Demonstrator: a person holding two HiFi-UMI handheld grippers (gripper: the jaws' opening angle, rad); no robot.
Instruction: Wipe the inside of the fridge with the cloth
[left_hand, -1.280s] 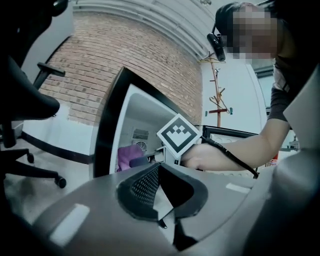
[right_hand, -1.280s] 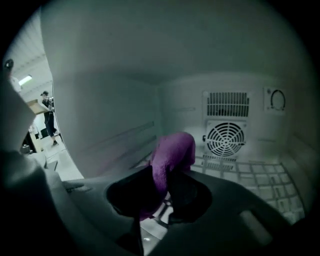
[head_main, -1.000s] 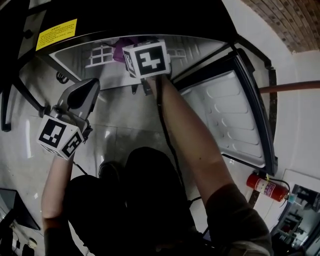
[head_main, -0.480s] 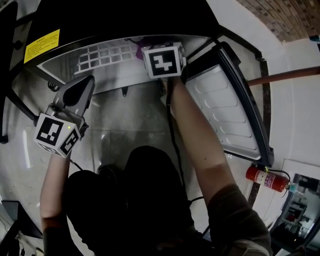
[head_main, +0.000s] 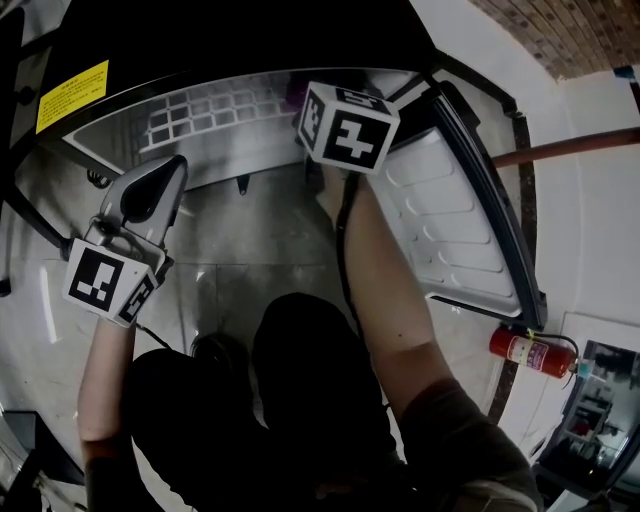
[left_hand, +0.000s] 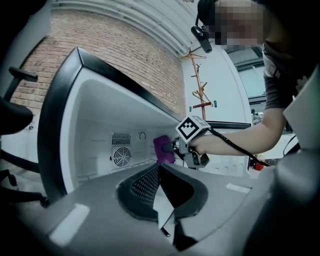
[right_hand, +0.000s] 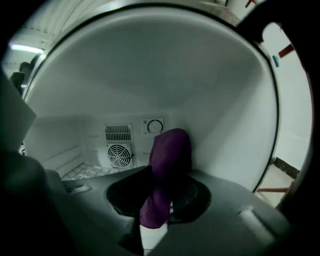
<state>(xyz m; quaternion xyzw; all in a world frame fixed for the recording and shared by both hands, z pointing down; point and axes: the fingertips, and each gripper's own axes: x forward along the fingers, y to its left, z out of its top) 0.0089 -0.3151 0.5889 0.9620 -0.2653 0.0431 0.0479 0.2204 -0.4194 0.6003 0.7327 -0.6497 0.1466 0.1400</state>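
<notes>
A small black-topped fridge (head_main: 250, 40) stands open, with a yellow rectangular warning label (head_main: 72, 95) at its upper left. Inside, the white liner holds 1 white wire shelf (head_main: 205, 110). The open door (head_main: 460, 230), white and moulded within, swings out to the right. The right gripper (head_main: 347, 128) reaches into the cabinet, its marker cube uppermost; a sliver of purple cloth (head_main: 296, 96) shows just left of the cube. The left gripper (head_main: 152, 195) hangs outside, over the pale tiled floor (head_main: 250, 260), pointing toward the fridge. A red fire extinguisher (head_main: 522, 350) lies near the door's lower edge.
</notes>
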